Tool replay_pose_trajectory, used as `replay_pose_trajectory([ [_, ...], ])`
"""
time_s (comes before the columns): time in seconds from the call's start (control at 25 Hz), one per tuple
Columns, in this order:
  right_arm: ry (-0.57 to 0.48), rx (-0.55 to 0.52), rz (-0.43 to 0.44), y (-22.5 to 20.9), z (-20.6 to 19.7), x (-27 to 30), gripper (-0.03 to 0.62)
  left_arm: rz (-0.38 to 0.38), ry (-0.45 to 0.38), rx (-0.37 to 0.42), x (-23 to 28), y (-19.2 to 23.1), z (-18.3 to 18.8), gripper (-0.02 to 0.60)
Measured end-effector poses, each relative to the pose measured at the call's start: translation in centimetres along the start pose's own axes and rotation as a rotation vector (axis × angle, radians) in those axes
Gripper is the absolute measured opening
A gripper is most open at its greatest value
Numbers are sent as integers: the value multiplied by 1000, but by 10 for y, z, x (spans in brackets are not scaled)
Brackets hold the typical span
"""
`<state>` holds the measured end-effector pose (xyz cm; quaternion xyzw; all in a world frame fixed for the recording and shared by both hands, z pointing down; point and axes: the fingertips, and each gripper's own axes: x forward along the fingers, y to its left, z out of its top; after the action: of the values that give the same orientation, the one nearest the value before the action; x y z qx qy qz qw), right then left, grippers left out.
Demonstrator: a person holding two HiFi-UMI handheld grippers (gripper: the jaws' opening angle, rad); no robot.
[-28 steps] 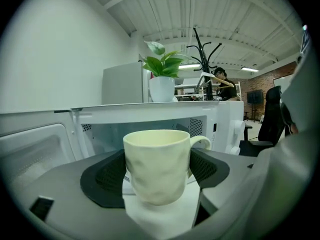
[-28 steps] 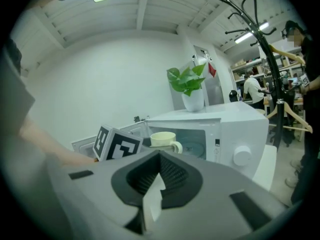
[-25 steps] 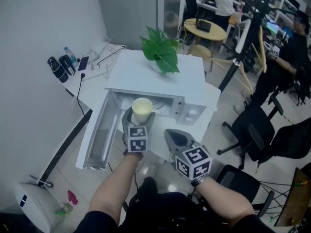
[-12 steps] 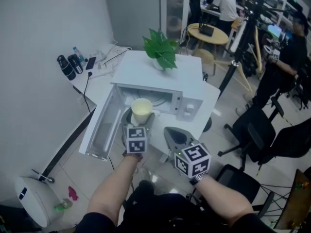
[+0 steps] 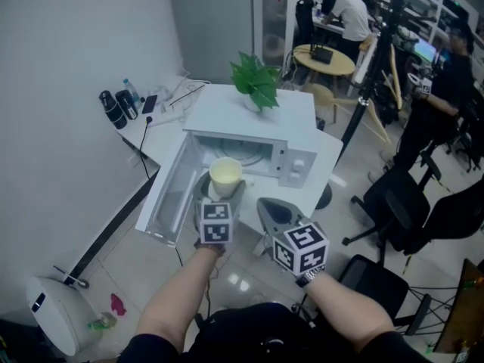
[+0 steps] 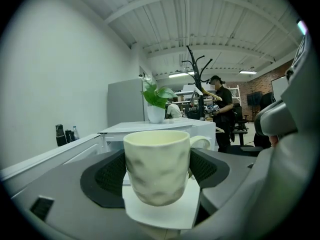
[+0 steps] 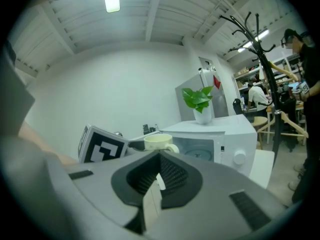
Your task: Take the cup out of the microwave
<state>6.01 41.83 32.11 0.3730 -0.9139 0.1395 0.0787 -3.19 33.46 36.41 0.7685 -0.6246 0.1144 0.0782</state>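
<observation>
Before open microwave (image 5: 227, 118), left gripper (image 5: 221, 196) clamps cup (image 5: 225, 174); right gripper (image 5: 277, 214) closed, empty

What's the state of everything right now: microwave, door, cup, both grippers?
microwave: cavity open, nothing seen on its turntable
door: swung fully open, to the left
cup: upright, held just in front of the opening
left gripper: fingers shut on the cup's sides
right gripper: fingers together, nothing between them
plant: upright on top of the microwave
</observation>
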Motion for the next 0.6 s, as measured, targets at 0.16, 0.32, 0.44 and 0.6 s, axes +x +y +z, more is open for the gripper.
replay_pose_trajectory([
  [0.16,-8,-8,-28,15,1,-5,14,-26,-14,5,-16,1,2,397],
  [0.32,-17,-16,-68,32,0,-13,14,-61,-20,15,-34,0,3,397],
  [0.44,-22,-15,-102,43,1,-19,14,-88,-25,24,-47,-1,7,397],
  [0.6,-30,-11,-142,59,2,-27,14,-120,-32,31,-67,0,12,397],
])
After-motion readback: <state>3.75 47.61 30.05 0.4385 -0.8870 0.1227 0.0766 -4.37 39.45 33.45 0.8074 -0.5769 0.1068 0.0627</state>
